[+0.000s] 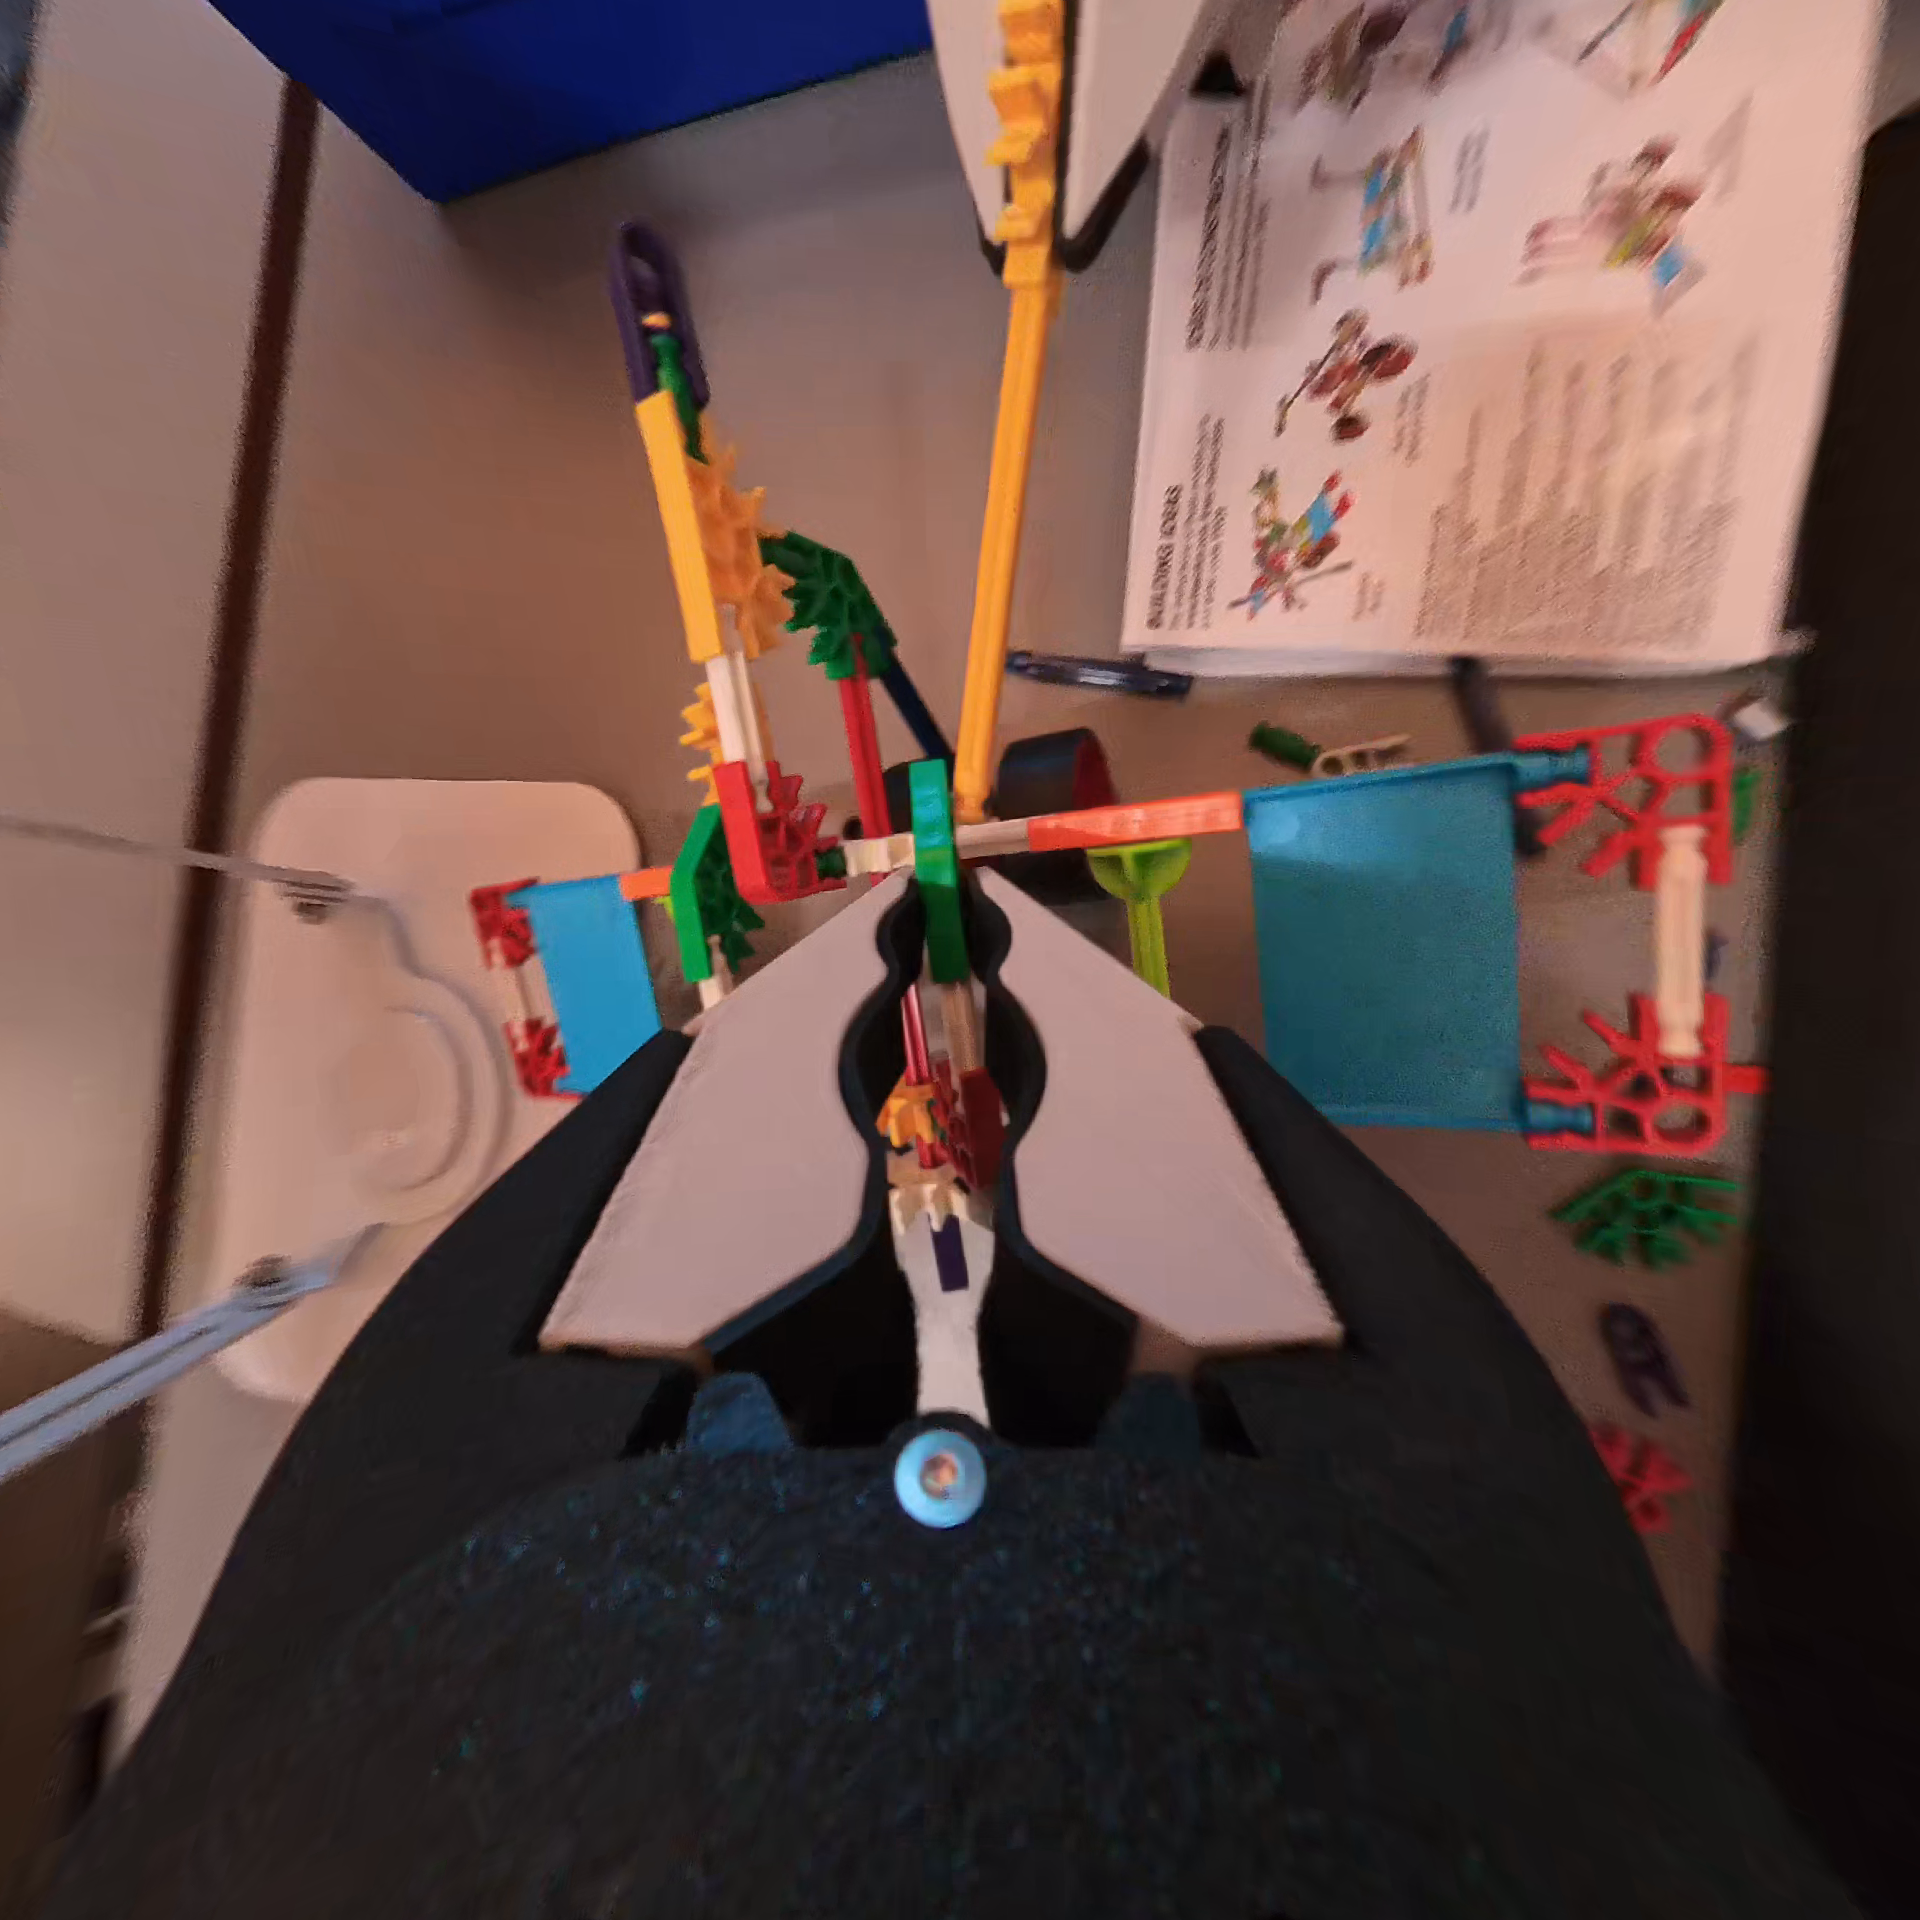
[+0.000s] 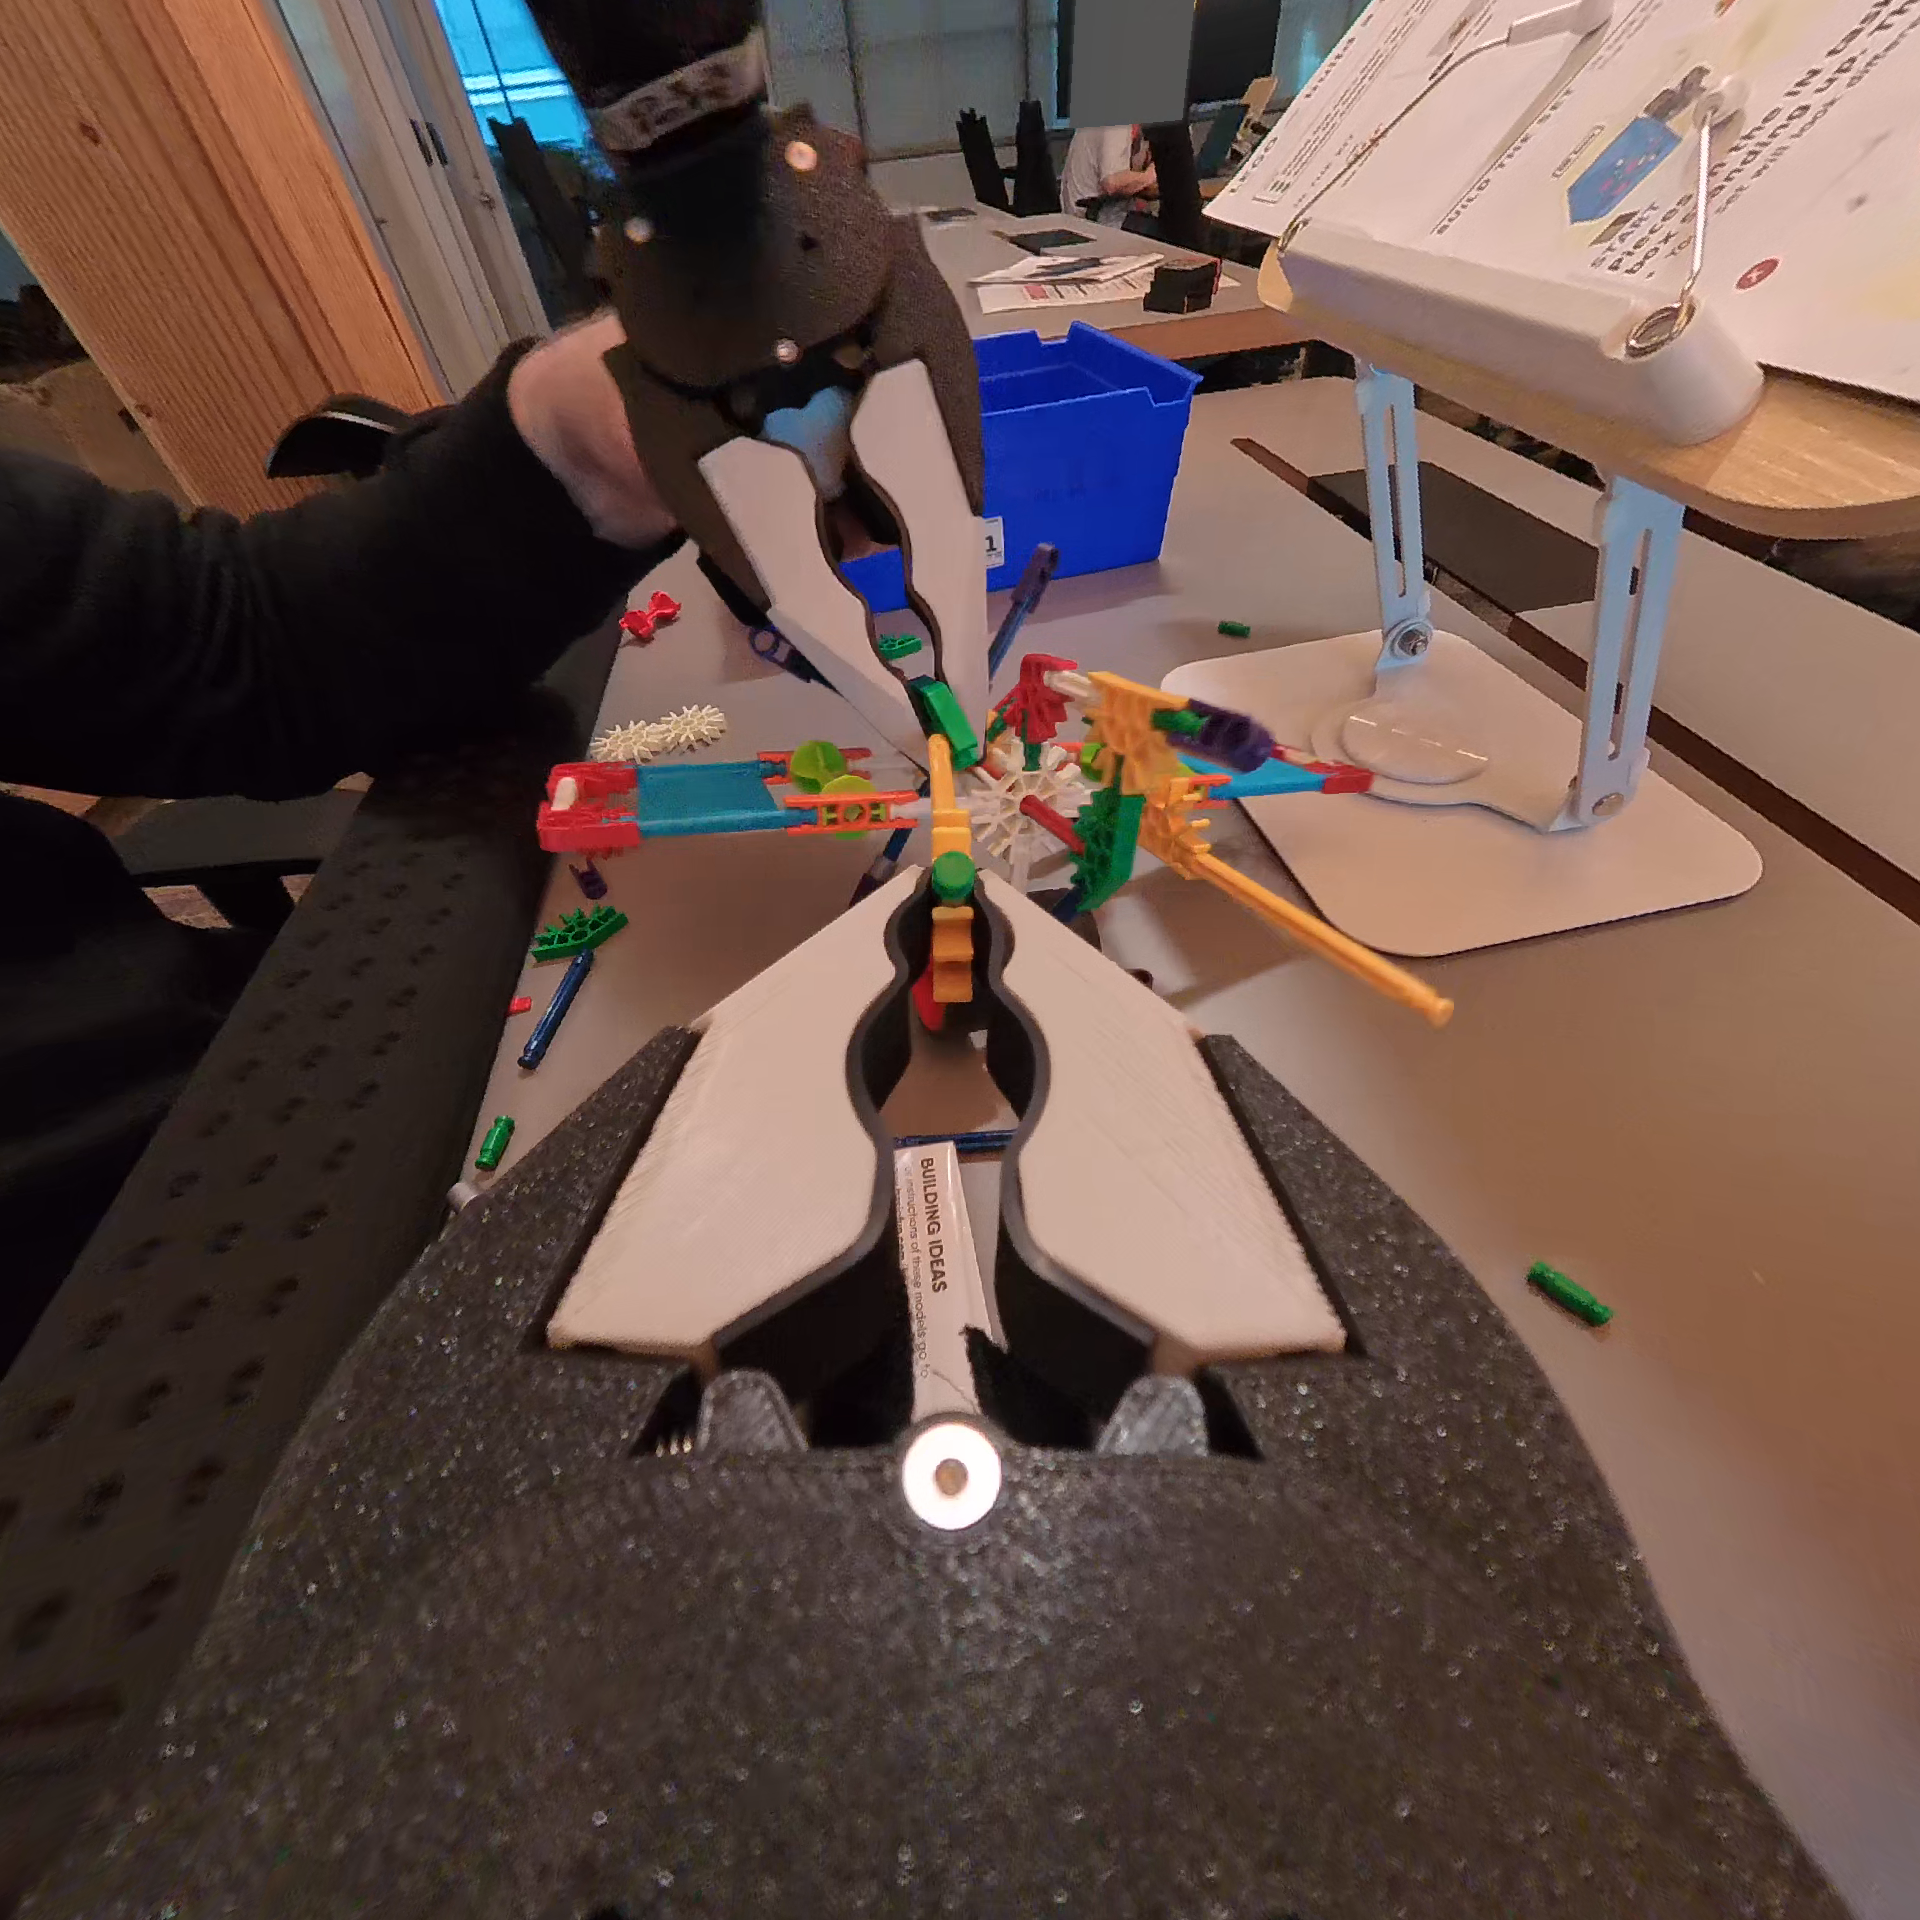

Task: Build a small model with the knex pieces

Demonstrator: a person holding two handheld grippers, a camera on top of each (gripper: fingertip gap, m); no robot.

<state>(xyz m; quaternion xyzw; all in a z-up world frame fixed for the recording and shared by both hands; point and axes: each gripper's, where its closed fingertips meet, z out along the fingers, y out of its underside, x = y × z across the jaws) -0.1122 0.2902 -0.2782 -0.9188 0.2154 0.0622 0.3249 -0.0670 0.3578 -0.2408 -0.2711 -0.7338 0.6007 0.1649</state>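
Note:
A colourful construction-toy model with blue panels, red connectors and yellow rods stands on the grey table. My left gripper comes from above and is shut on a green connector at the model's hub. It also shows in the right wrist view, held by a hand in a black sleeve. My right gripper is shut on a yellow connector with a green rod end. This connector sits on a long yellow rod that runs into the hub. The right gripper also shows at the top of the left wrist view.
A blue bin stands behind the model. A white book stand with pages is at the right. An instruction booklet lies nearby. Loose pieces lie around: a green connector, white connectors, a green rod. A black perforated panel borders the left. Left tips to right tips: about 10 cm.

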